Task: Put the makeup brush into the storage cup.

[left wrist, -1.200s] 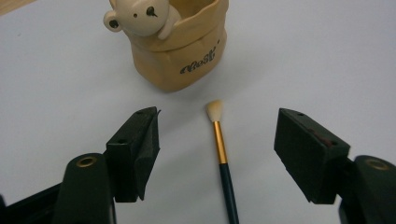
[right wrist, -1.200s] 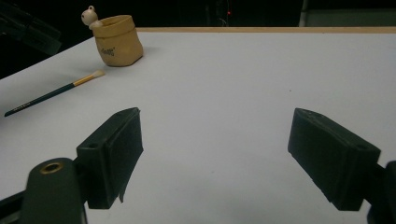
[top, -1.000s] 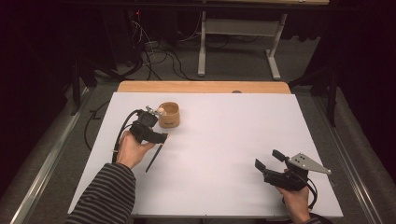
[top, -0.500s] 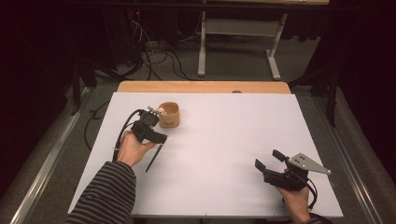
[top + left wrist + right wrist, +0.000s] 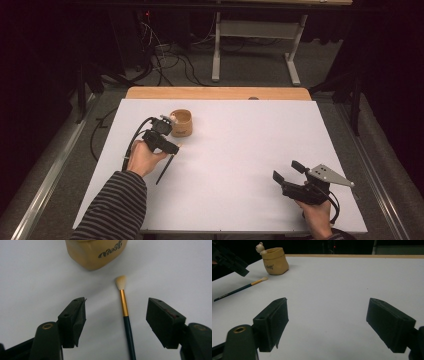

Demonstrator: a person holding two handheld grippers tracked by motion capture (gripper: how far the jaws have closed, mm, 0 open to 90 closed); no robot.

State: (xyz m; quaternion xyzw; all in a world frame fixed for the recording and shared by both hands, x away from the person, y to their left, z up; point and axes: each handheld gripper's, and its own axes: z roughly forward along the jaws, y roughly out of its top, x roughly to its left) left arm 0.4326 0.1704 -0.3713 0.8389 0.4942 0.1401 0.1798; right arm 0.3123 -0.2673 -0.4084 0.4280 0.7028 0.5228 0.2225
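Left gripper [image 5: 116, 315] spread over brush [image 5: 126, 322], not yet pinching.
Brush flat on table [image 5: 240, 145], tip just short of pot [image 5: 181, 122]. Likely light, thin, prone to rolling; soft bristles, so grab mid-handle. Right gripper [image 5: 290, 172] spread, well apart.

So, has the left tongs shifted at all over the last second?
No. The left tongs sit in the same spot beside the pot, open over the paintbrush.
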